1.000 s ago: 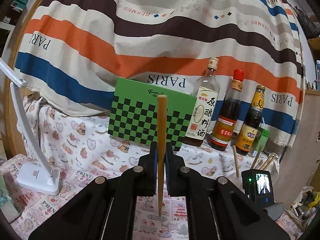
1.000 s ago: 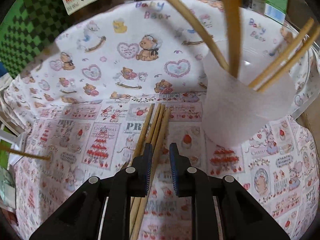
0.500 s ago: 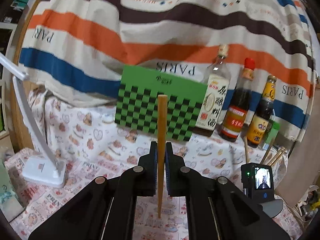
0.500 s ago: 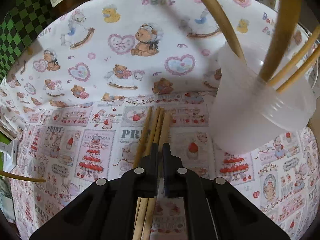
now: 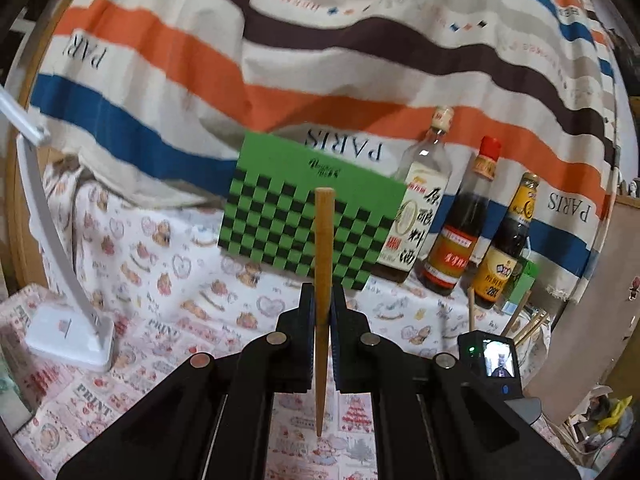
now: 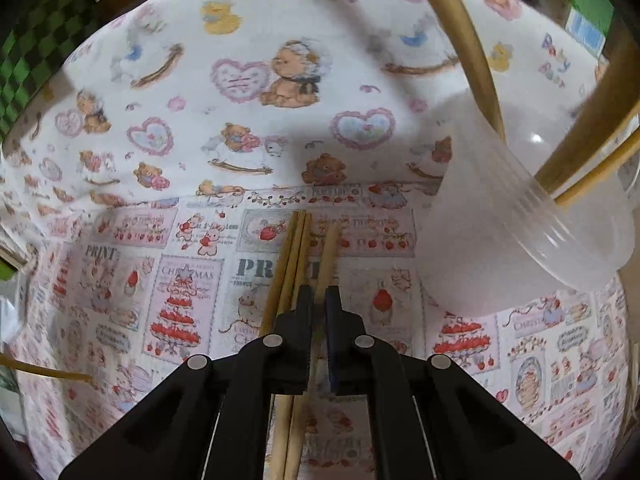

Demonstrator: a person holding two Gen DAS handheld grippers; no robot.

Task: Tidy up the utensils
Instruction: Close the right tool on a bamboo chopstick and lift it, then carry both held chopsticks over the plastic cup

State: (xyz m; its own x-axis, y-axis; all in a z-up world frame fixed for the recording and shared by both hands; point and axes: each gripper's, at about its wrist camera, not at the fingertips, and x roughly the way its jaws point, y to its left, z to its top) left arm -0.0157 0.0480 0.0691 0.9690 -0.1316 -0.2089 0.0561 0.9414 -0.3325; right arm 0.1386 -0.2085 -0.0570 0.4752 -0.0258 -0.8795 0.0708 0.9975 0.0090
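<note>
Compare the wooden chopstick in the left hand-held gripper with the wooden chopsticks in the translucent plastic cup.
The wooden chopstick stands upright and alone, clamped in the left hand-held gripper; the wooden chopsticks lean at different slants, several together. The clamped one hangs above the table; the others rest inside the translucent plastic cup. All are plain light wood.

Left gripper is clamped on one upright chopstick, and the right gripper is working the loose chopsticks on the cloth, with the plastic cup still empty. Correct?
Not quite: the plastic cup isn't empty. The right wrist view shows several chopsticks standing in it. The rest holds: left gripper clamps one upright chopstick; right gripper is at the loose chopsticks.
</note>
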